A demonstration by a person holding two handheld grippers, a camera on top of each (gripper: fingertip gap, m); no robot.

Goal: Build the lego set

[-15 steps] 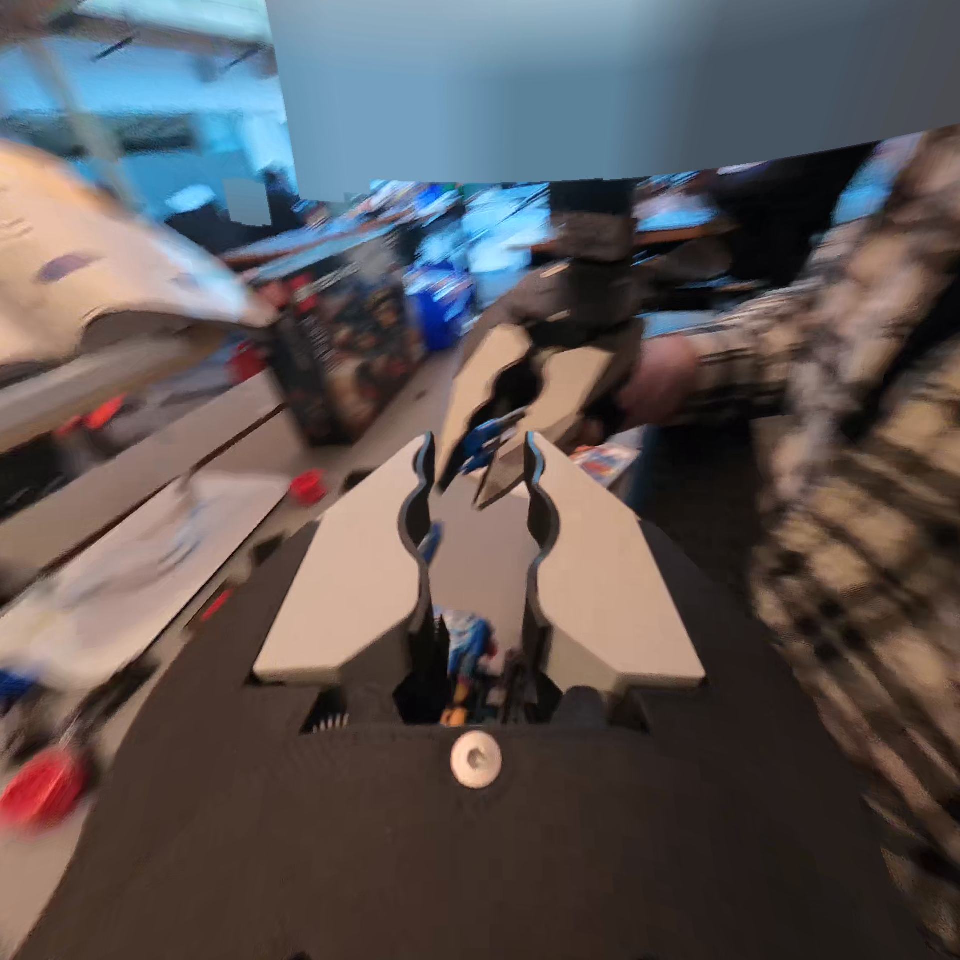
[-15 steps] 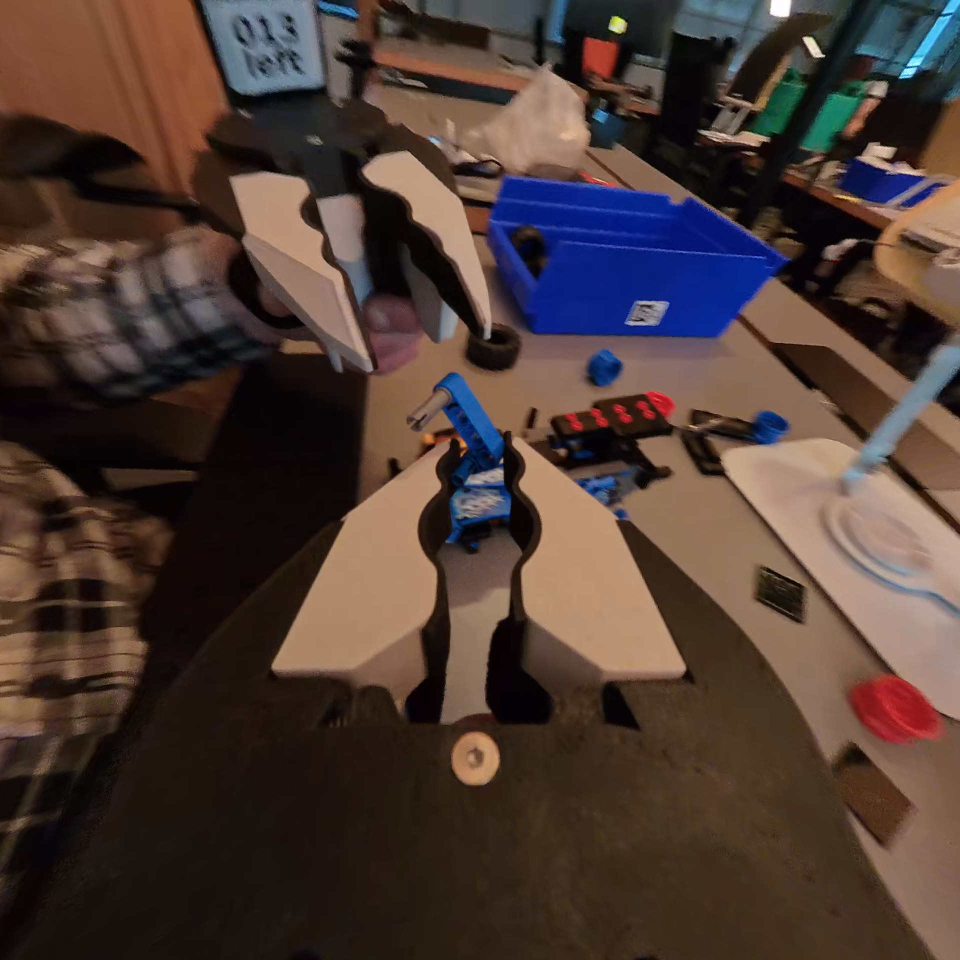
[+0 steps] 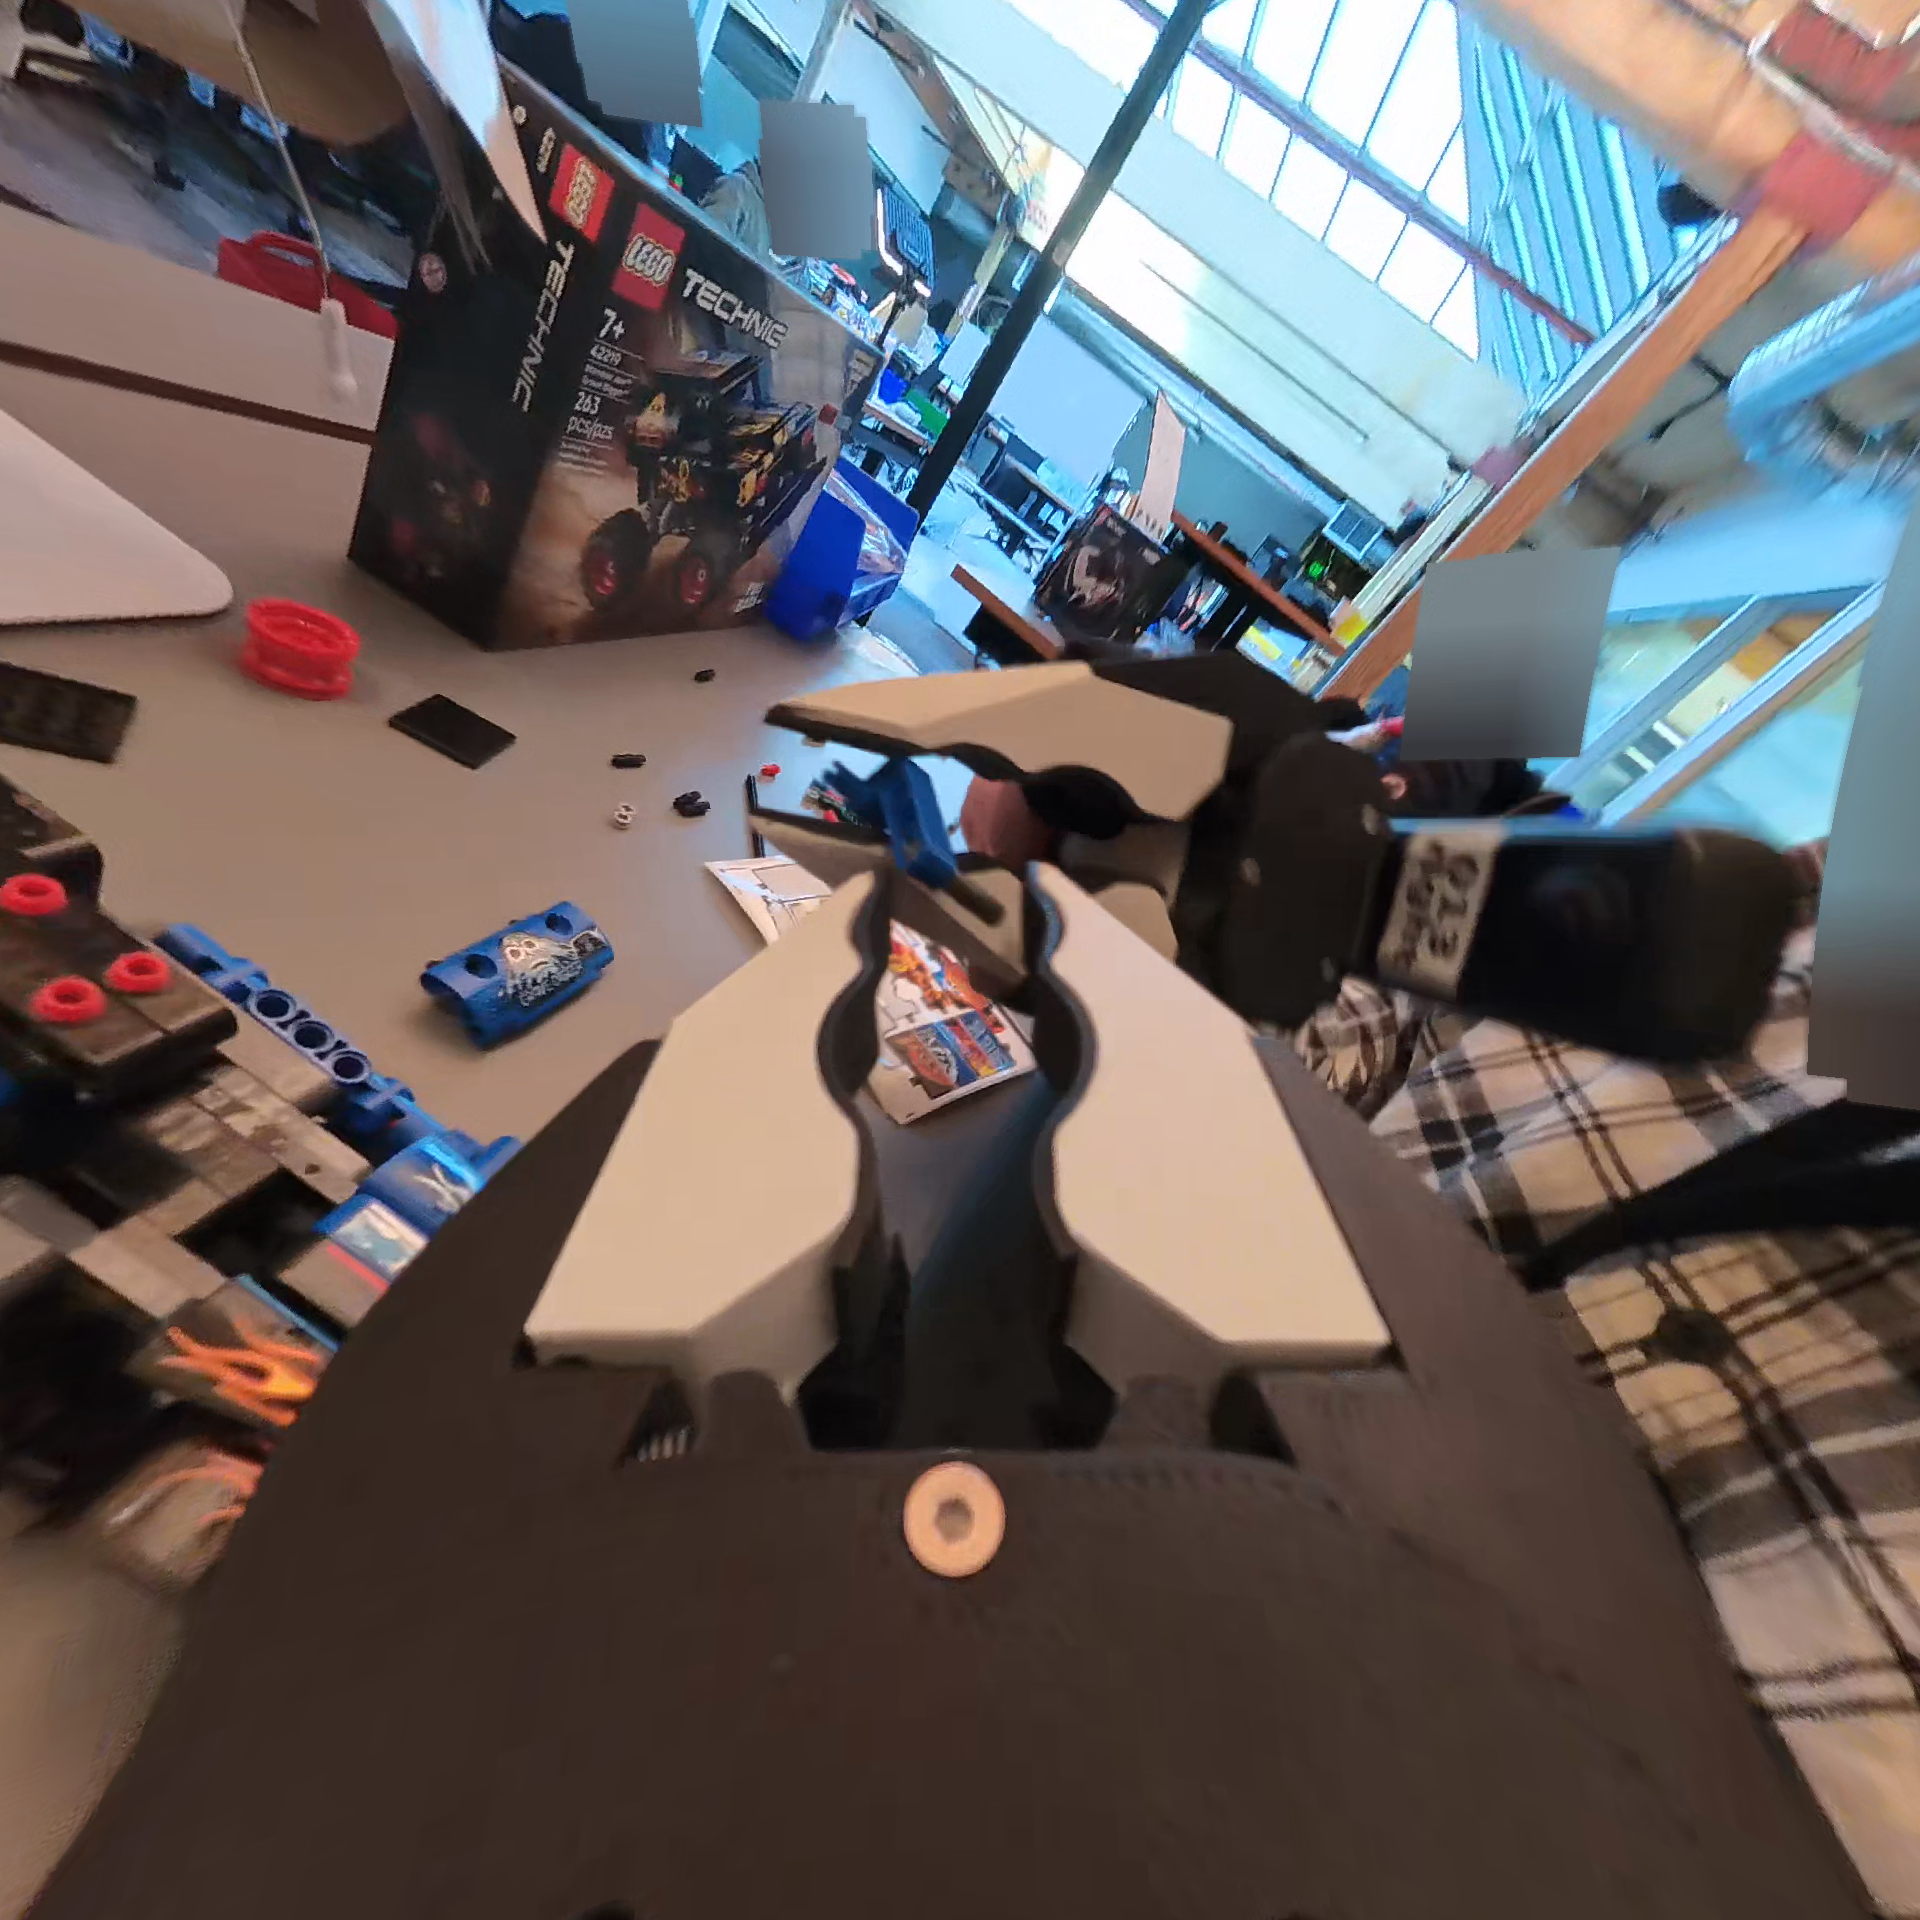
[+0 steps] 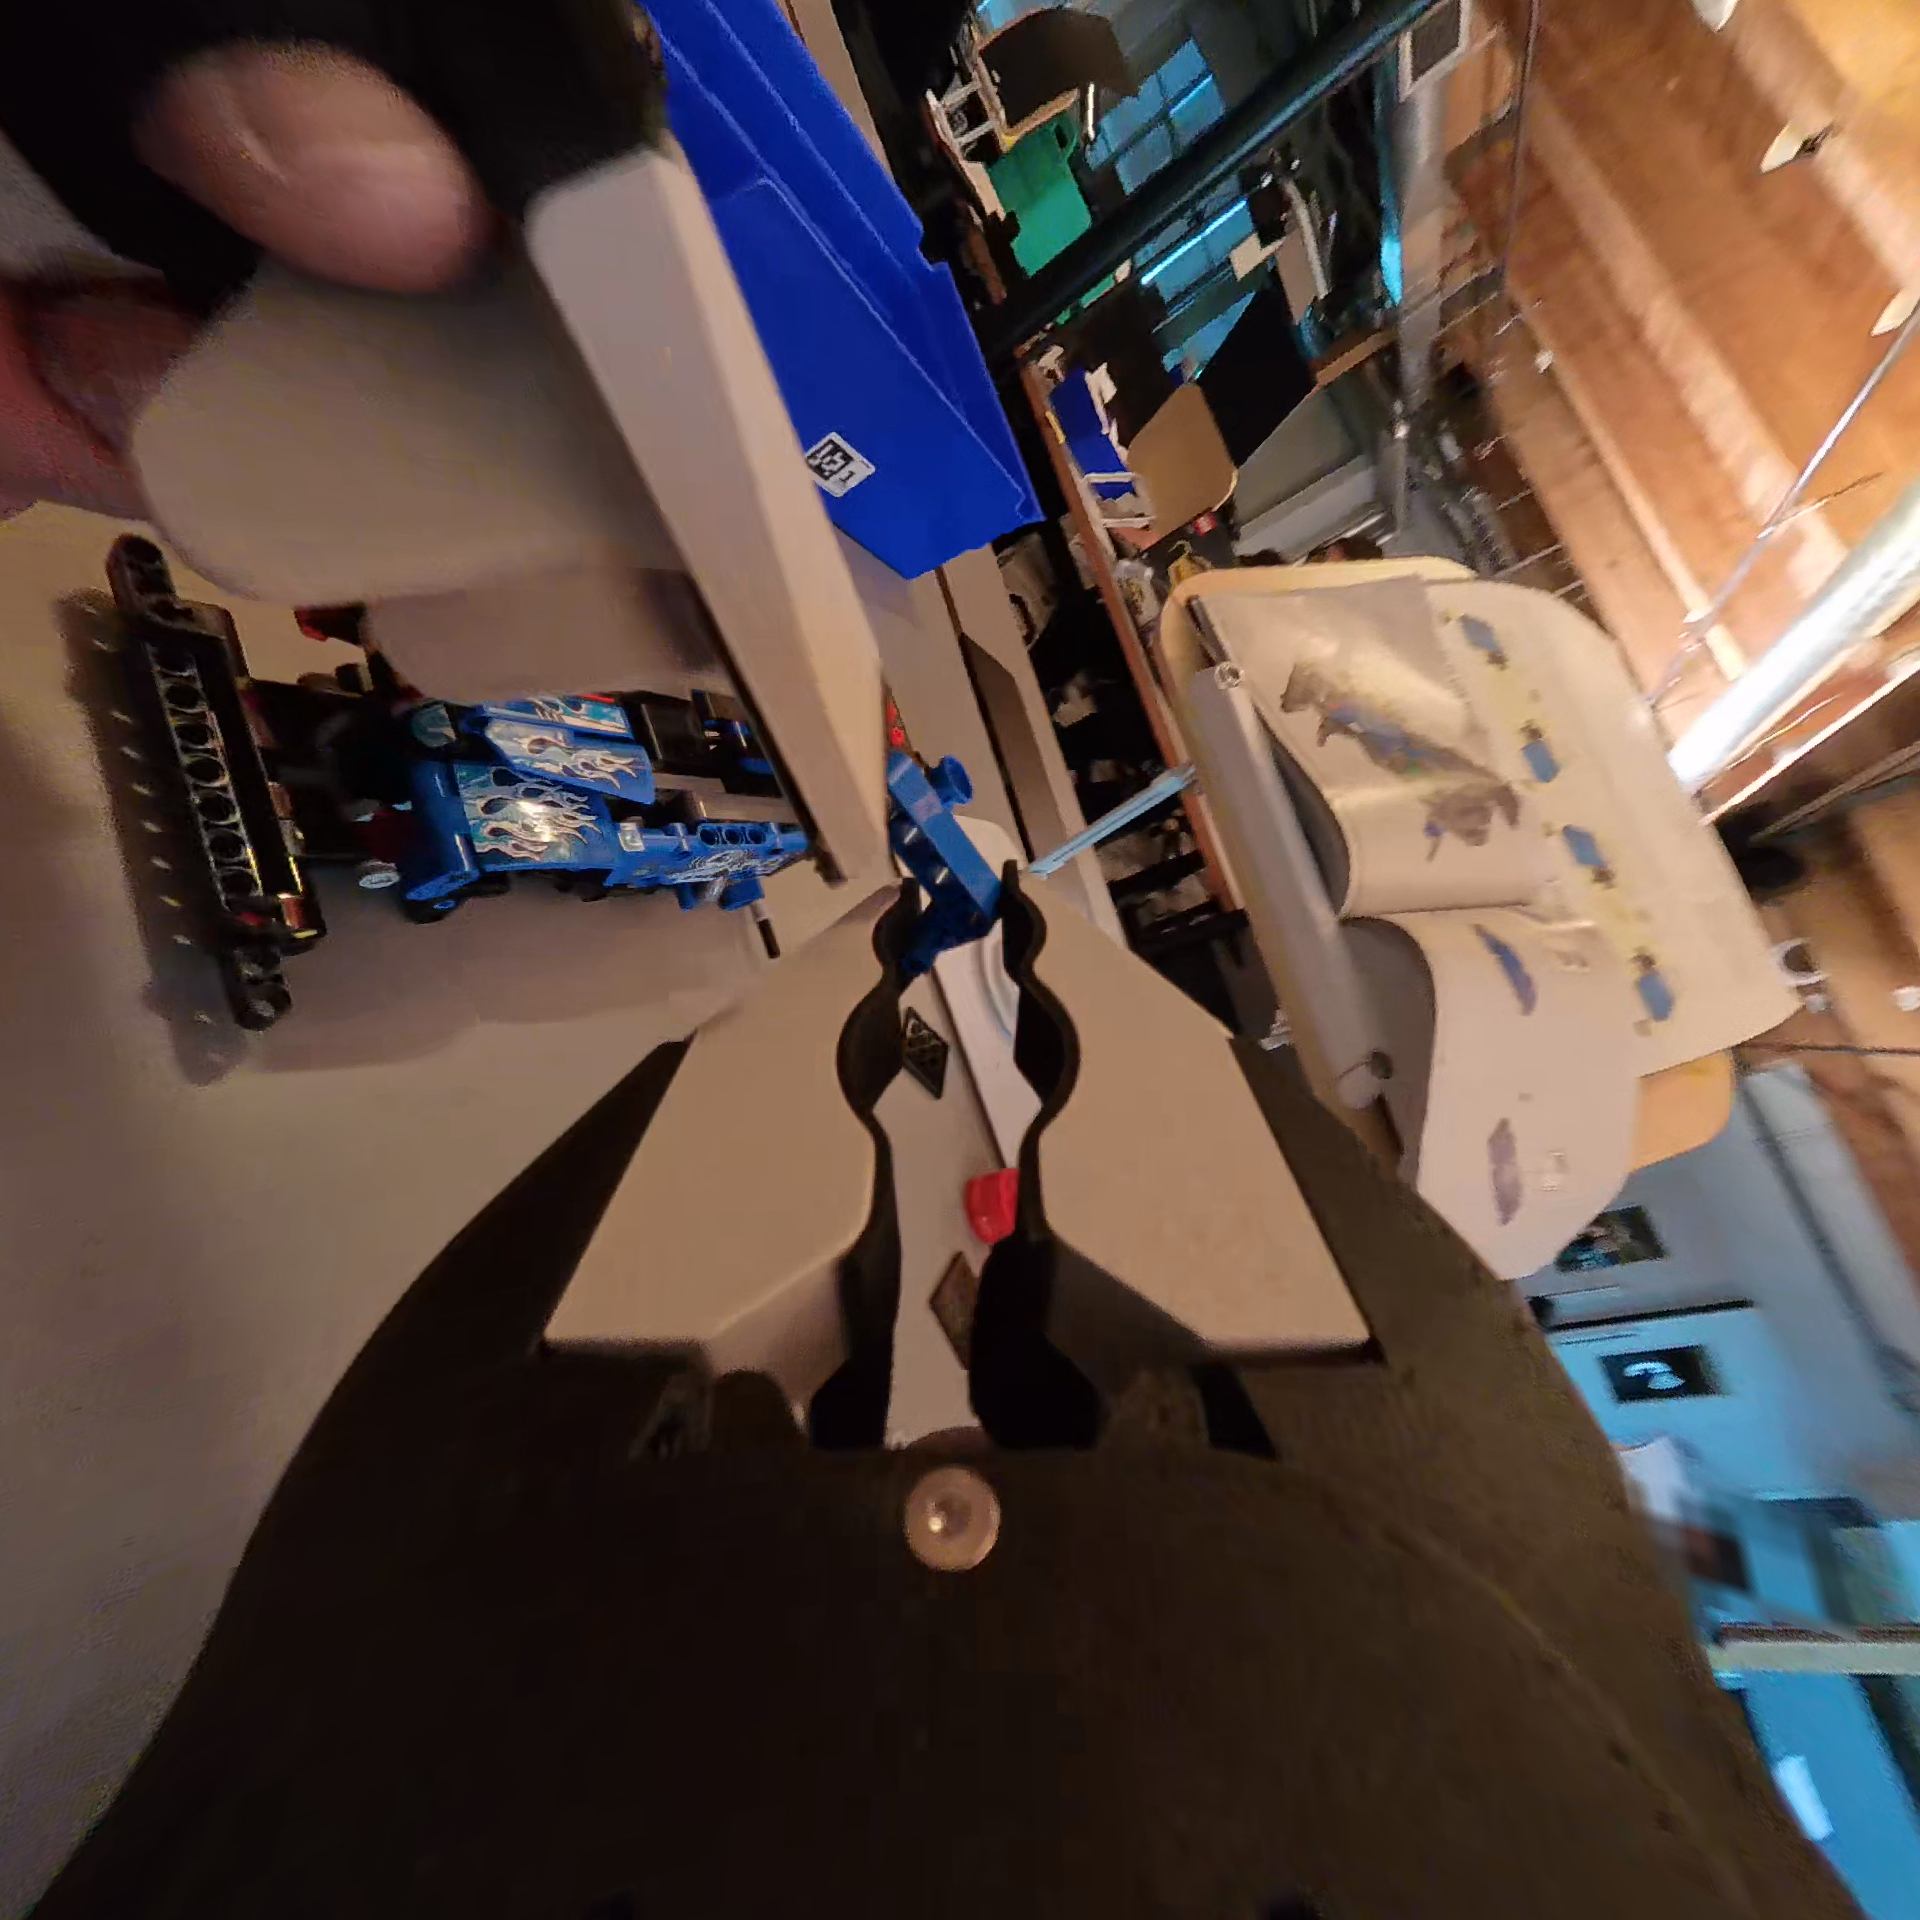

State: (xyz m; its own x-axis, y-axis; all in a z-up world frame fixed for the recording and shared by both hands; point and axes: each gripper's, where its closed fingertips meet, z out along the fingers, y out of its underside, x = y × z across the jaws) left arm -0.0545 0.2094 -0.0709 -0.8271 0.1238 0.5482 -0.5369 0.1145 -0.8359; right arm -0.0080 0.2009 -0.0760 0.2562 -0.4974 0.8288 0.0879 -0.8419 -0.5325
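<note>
- Right claw (image 4: 951, 894) is clamped on a small blue lego beam (image 4: 935, 842). I've got it pinched right at my fingertips, and most of the piece sticks out past them, up in the air rather than on the table (image 4: 156, 1195).
- Left claw (image 3: 951, 888) is parted, a clear gap between the fingers and nothing in it. Not touching anything as far as I can see.
- The two claws are nose to nose. From the left wrist cam the right claw (image 3: 831, 774) comes in from the right side, lying on its side, with the blue beam (image 3: 914, 821) poking out just ahead of my left tips. Very near, but I can't tell if it touches them.
- The half-built blue and black truck (image 4: 540, 810) sits on the table past the left claw's fingers (image 4: 644, 499) in the right cam. Left cam only catches it as a blurry slice at the left edge (image 3: 208, 1122).
- Left cam only: the set's box (image 3: 592, 436) standing toward the table's far side, a red wheel hub (image 3: 299, 646) in front of it, a loose blue panel (image 3: 516, 968) mid-table, a sticker sheet (image 3: 940, 1023) near the table's front edge right under my left fingers, tiny black pins (image 3: 688, 802) scattered about, and the plaid sleeve (image 3: 1621, 1247).
- Right cam only: the blue bin (image 4: 862, 312) at the far side and the open instruction booklet (image 4: 1455, 852) on its stand.
</note>
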